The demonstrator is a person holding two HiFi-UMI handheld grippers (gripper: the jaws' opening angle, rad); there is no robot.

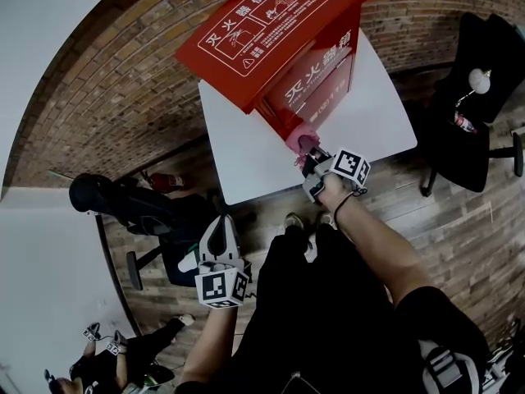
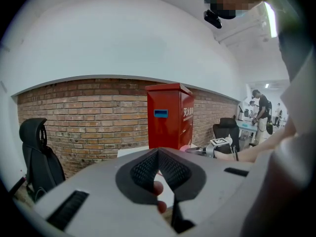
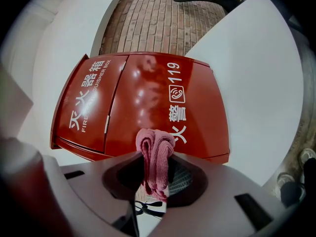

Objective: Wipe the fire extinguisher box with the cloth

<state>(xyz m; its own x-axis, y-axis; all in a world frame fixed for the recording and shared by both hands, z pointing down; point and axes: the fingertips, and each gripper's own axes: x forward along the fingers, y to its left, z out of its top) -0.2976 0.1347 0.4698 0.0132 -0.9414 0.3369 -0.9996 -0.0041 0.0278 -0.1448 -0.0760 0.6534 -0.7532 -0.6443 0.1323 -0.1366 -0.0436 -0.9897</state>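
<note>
From the head view, the red fire extinguisher box [image 1: 271, 31] stands upright on the white tabletop [image 1: 369, 113], with its back toward the brick wall. Its long axis runs straight up and its lettered front faces the person. The right hand-held gripper [image 1: 310, 158] reaches in over the near edge of the tabletop. The pink cloth [image 1: 302, 140] it carries sits against the bottom of the box's front, near the corner. The left hand-held gripper [image 1: 220, 230] hangs low beside the person's leg, off the tabletop and well apart from the box. The right one is plainly the nearer.

In the left gripper view, the jaws are pressed together at the tips with nothing caught between them. Only the person's own fingers [image 2: 157, 187] show behind them. The box rises tall in the distance straight ahead, and the other gripper is off to its right.

In the right gripper view, the jaws are clenched on the cloth, which bunches up in a folded wad between the pads. Right beyond the wad is the glossy red front with its hinged door and white lettering. The box looks laid over on its side here, and I take that to be the gripper being rolled. I can't say from this view whether wad and paint actually touch. My guess is that the wiping will go upward from the base, along the height of the box.
</note>
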